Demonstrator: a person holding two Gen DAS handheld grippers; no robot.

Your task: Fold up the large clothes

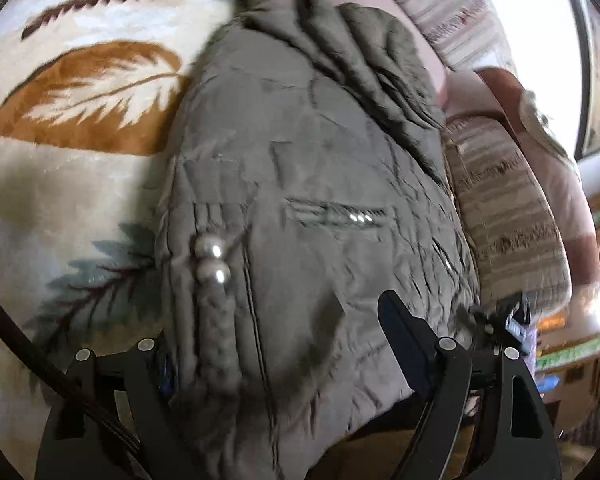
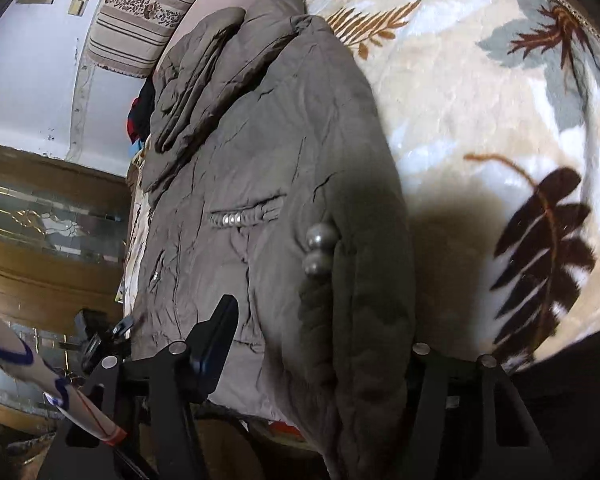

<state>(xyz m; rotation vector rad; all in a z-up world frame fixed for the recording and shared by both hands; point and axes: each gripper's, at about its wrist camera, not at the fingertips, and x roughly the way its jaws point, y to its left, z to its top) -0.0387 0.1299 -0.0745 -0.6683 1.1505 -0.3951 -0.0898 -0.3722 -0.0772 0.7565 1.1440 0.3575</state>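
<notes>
We see an olive-grey padded jacket [image 1: 300,200] lying on a cream blanket [image 1: 80,168] printed with brown and grey-green leaves, its bulk stretching from 6 o'clock toward 12 in both wrist views. Our left gripper [image 1: 280,344] stands wide, its fingers spread on either side of the jacket's near edge, with the fabric bulging between them. Our right gripper [image 2: 320,340] is likewise wide, the cloth lying between its fingers; we cannot tell whether either one presses the fabric. Two silver beads [image 1: 212,260] sit on a braided cord [image 1: 220,340] near the centre. A zipped pocket [image 1: 336,216] shows at 1 o'clock of them. A striped pillow [image 2: 140,20] lies at 11 o'clock in the right view.
</notes>
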